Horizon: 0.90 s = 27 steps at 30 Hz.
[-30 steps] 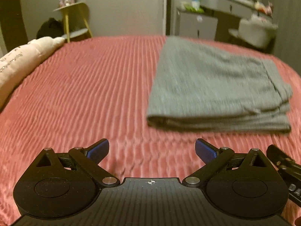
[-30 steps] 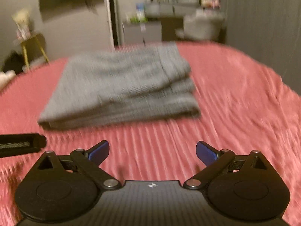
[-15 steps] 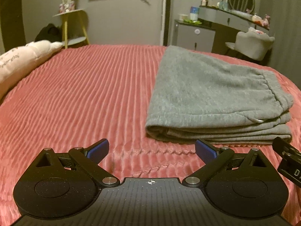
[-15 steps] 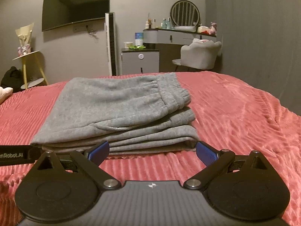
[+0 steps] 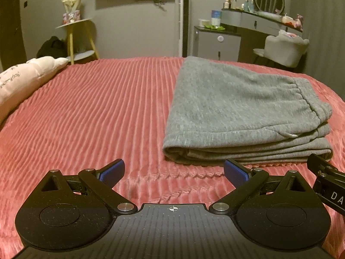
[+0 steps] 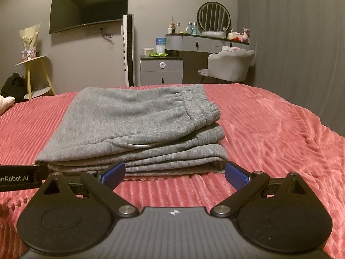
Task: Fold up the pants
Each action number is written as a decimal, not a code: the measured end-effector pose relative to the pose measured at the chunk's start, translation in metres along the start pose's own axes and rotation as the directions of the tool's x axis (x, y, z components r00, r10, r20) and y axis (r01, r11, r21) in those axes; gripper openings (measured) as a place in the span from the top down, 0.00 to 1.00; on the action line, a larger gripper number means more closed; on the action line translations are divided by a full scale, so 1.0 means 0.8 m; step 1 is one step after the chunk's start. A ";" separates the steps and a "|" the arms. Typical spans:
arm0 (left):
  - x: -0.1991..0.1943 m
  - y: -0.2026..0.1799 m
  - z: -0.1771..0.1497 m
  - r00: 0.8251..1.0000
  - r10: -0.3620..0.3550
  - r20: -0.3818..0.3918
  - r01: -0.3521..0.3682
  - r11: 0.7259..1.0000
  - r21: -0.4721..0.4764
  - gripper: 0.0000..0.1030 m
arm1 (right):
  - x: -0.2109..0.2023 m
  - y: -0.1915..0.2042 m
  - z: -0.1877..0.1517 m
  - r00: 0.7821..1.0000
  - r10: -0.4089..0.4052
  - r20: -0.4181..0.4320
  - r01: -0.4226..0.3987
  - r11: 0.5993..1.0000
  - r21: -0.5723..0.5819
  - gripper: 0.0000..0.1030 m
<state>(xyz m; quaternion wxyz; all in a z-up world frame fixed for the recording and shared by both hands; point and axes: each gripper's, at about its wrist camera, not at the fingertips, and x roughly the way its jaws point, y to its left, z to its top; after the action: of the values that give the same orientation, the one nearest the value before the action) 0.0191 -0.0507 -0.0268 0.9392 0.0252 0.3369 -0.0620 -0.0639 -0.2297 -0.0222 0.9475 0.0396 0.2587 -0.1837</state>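
Note:
Grey sweatpants (image 5: 241,110) (image 6: 133,127) lie folded in a flat stack on the pink ribbed bedspread (image 5: 97,112) (image 6: 269,133), waistband on the right side. My left gripper (image 5: 174,171) is open, low over the bedspread just short of the stack's near left corner, with nothing between its blue pads. In the right wrist view, my right gripper (image 6: 175,173) is open too, directly in front of the stack's near edge and holding nothing. Each gripper shows at the edge of the other's view.
A pale pink pillow (image 5: 23,79) lies at the bed's left side. Beyond the bed stand a yellow-legged side table (image 5: 75,36), a grey cabinet (image 6: 161,69), a dressing table with a round mirror (image 6: 213,17), a padded chair (image 6: 230,64) and a wall-mounted TV (image 6: 88,6).
Both grippers have dropped lower and settled close to the bedspread in front of the folded pants. The views went from motion-blurred to steady. Both stayed open.

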 end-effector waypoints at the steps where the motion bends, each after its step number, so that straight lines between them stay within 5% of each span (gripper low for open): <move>1: 0.000 -0.001 0.000 1.000 0.001 0.001 -0.001 1.000 0.002 0.01 | 0.000 0.000 0.000 1.000 0.000 -0.001 0.000 1.000 0.001 0.04; 27: 0.002 -0.001 0.000 1.000 0.012 0.010 -0.013 1.000 0.015 0.00 | -0.002 0.004 0.000 1.000 0.006 0.002 -0.006 1.000 -0.015 0.04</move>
<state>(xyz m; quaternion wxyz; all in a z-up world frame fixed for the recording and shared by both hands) 0.0200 -0.0514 -0.0276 0.9409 0.0341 0.3318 -0.0588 -0.0640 -0.2265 -0.0219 0.9486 0.0331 0.2590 -0.1789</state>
